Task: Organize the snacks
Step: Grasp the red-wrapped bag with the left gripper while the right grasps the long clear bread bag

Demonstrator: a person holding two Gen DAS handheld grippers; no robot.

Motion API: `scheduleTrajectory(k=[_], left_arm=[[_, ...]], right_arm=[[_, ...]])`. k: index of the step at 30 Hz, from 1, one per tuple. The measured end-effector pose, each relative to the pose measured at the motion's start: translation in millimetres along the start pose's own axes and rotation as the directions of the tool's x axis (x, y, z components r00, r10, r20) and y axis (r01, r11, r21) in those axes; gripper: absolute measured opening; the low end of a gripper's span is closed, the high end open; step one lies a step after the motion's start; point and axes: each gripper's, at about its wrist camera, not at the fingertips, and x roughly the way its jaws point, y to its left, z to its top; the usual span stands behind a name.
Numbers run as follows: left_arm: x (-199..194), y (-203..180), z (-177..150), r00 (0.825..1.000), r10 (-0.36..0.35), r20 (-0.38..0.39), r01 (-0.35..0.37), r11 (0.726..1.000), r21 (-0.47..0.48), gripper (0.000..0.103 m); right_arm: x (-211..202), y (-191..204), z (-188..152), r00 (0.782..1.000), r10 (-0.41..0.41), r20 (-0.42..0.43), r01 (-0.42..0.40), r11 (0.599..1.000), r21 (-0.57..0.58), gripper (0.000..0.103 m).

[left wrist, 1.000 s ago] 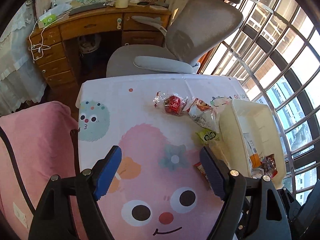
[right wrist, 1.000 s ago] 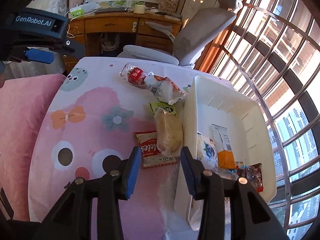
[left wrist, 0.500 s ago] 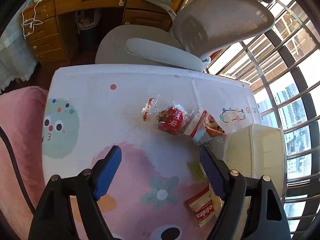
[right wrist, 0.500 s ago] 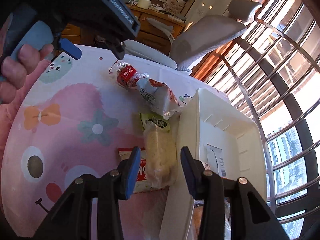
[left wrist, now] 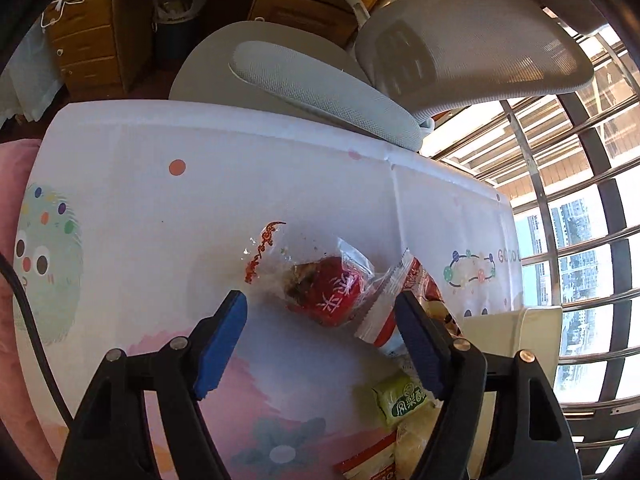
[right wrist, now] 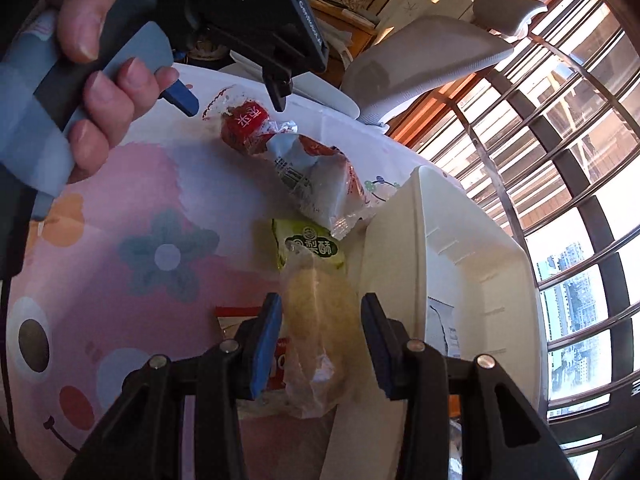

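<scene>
A red snack in a clear wrapper (left wrist: 328, 292) lies on the cartoon tablecloth (left wrist: 160, 200). My left gripper (left wrist: 320, 320) hangs just over it with the jaws closing; the snack sits between the blue pads (left wrist: 222, 340), untouched. The right wrist view shows that left gripper (right wrist: 234, 100) above the red snack (right wrist: 244, 124), held by a hand (right wrist: 104, 92). My right gripper (right wrist: 322, 340) stands open astride a pale bread in a clear bag (right wrist: 316, 312). A white bin (right wrist: 460, 280) stands just right of it.
A white and red packet (right wrist: 320, 184), a green packet (right wrist: 310, 244) and a red packet (right wrist: 236, 320) under the bread lie by the bin. A grey office chair (left wrist: 440, 52) stands behind the table, a wooden desk (left wrist: 100, 20) beyond, barred windows at the right.
My left gripper has come down and forward over the red snack, and its jaws have narrowed a little. My right gripper has sunk towards the bread bag, its opening unchanged.
</scene>
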Motion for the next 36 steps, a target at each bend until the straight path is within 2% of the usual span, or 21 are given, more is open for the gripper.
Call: scheduleTrajectory(k=[4, 12, 23, 27, 31, 36], left_arm=[[13.7, 5.0, -0.2, 1.0, -0.021, 0.012, 0.021, 0.999, -0.045, 0.074], [29.0, 9.5, -3.3, 0.998, -0.056, 0.037, 0.059, 0.995, -0.078, 0.072], [32.9, -1.8, -1.2, 0.993, 0.014, 0.118, -0.015, 1.0, 0.007, 0.06], [32.9, -2.9, 1.1, 0.995, 0.026, 0.1, -0.028, 0.999, 0.017, 0.06], [32.4, -0.4, 4.6, 0.998, 0.019, 0.059, -0.018, 0.999, -0.031, 0.062], [35.5, -2.5, 11.2, 0.999, 0.036, -0.018, -0.037, 0.997, -0.066, 0.064]], right_arm=[[7.4, 2.2, -1.4, 1.0, 0.008, -0.02, -0.008, 1.0, -0.012, 0.041], [23.7, 3.2, -3.7, 0.998, 0.008, -0.058, -0.009, 1.0, -0.029, 0.041], [28.4, 3.1, -9.0, 0.999, 0.023, -0.042, -0.025, 0.999, -0.039, 0.038], [26.1, 4.0, -10.8, 0.999, 0.027, -0.033, -0.028, 0.998, -0.05, 0.037], [24.0, 6.1, -10.6, 0.999, 0.026, -0.038, -0.029, 0.997, -0.066, 0.035], [18.6, -0.8, -8.9, 0.995, 0.081, -0.06, -0.085, 0.994, -0.07, 0.033]])
